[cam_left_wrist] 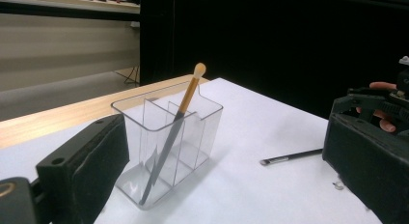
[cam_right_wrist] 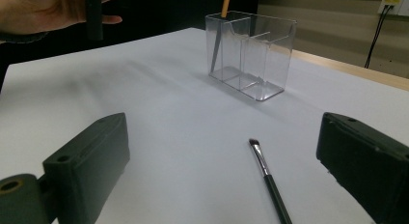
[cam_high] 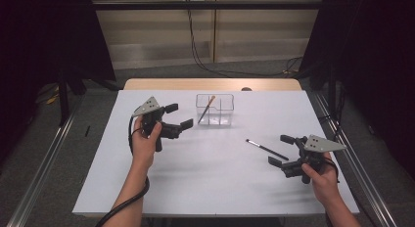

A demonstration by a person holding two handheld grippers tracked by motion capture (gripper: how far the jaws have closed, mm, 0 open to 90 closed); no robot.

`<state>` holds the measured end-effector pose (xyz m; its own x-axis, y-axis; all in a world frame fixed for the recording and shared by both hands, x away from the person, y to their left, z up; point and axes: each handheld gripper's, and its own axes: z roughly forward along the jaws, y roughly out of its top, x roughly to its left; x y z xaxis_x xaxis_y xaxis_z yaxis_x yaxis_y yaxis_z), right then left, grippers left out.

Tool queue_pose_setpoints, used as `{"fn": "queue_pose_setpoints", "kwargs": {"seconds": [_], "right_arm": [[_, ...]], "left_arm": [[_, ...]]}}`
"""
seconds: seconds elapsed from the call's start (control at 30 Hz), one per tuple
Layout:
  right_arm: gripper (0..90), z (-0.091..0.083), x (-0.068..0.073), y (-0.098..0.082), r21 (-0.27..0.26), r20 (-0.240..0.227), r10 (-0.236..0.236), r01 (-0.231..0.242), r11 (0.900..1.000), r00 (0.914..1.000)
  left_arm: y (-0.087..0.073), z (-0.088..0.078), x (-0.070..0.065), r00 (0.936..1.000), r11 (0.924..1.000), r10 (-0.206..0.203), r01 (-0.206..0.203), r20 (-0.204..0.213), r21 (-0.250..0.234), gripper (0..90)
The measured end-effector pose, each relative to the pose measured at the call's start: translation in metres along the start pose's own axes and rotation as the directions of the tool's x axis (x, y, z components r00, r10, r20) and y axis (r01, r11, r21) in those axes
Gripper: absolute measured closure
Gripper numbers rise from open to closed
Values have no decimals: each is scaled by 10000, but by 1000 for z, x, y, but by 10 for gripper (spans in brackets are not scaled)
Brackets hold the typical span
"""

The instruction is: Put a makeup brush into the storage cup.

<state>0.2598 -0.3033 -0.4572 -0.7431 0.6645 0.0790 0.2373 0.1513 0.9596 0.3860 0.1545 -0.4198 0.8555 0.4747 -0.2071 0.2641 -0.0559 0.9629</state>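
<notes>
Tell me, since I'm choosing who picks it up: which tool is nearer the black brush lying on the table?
Right. The right tool sits open just beside the black brush, at its handle end. The left tool is across the table, by the clear organizer.

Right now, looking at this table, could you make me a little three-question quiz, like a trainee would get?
1. True or false: the black brush lies flat on the white table.
2. Where is the orange-handled brush? A) in the clear organizer, B) in the left gripper, C) on the floor.
3. Which gripper is nearer the black brush?

Key
1. True.
2. A; it leans in an end compartment, tip up.
3. The right gripper; its jaws stand open beside the brush, not touching it.
</notes>
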Motion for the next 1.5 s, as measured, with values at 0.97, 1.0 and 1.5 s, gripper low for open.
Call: {"fn": "queue_pose_setpoints", "kwargs": {"seconds": [0.97, 1.0, 1.5], "right_arm": [[44, -4, 0, -2, 66, 155, -33, 32, 10000, 9999], [44, -4, 0, -2, 72, 161, -31, 30, 10000, 9999], [44, -7, -1, -3, 69, 242, -6, 4, 10000, 9997]], "left_arm": [[-27, -24, -6, 9992, 10000, -17, 14, 402, 63, 26], [-28, -26, -6, 9990, 10000, -15, 13, 442, 39, 26], [-33, -51, -6, 9996, 9998, 100, -104, 271, 155, 26]]}}
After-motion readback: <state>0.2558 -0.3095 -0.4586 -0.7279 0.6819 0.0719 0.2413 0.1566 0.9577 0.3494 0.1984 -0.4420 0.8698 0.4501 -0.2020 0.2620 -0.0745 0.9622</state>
